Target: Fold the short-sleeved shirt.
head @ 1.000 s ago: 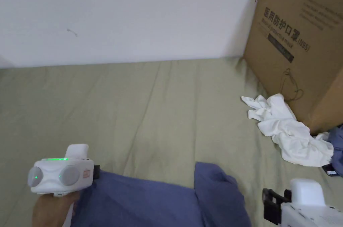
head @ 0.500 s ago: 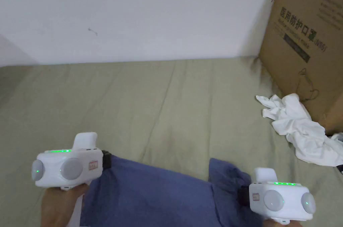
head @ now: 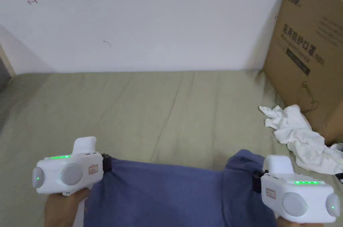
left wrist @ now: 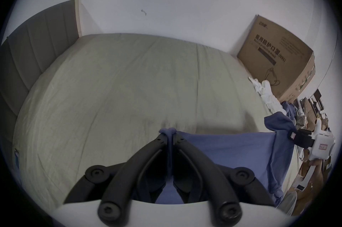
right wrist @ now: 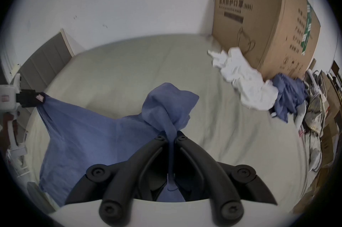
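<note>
Head view shows the blue shirt stretched between two claws above the olive bed, its top edge running from about 8 o'clock to 4 o'clock in the frame. At the left, the left claw is closed tight on one upper corner of the cloth; the left gripper view has both black jaws pressed together with a pinch of blue fabric poking out between the tips. Over on the right, the right claw is likewise clamped down on the shirt, and a loose bunch of fabric, probably a sleeve though the folds make it hard to be sure, puffs up past its tips. A hand grips the left device from below. Off at 3 o'clock a crumpled white garment lies on the bed against a big cardboard box, which stands by the white wall.
</note>
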`<act>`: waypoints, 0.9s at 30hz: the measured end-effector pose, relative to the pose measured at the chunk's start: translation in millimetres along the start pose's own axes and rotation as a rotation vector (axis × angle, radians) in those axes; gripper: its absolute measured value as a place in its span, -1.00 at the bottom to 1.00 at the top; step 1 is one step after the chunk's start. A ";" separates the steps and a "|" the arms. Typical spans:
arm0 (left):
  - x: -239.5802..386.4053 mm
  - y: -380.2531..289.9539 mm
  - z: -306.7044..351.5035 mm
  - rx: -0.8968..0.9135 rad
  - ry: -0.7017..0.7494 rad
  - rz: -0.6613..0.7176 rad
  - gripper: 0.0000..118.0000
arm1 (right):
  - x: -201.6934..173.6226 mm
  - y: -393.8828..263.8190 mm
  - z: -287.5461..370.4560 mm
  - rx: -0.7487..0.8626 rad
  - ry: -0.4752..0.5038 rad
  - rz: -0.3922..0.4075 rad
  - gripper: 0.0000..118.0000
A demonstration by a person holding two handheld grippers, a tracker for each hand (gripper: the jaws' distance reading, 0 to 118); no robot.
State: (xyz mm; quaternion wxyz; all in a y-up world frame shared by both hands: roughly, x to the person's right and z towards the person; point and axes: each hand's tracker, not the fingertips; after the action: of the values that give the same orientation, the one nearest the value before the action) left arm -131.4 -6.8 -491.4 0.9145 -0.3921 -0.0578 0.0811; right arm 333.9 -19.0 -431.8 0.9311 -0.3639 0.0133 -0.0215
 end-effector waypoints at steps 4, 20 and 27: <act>-8.5 18.9 40.9 0.089 -0.005 0.024 -0.87 | -2.8 32.3 44.1 0.116 0.039 -0.015 -0.90; -1.8 199.3 211.4 0.478 0.066 -0.070 -0.87 | -57.8 230.6 165.7 0.555 0.172 0.035 -0.90; 11.3 262.7 257.8 0.603 0.091 -0.071 -0.87 | -64.0 310.4 195.0 0.678 0.233 0.017 -0.90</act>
State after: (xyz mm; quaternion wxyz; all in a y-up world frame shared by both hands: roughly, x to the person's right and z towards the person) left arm -191.1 356.3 -505.1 0.9936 -0.1039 -0.0035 0.0450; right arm 287.3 344.1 -498.5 0.9913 -0.0292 0.1144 -0.0581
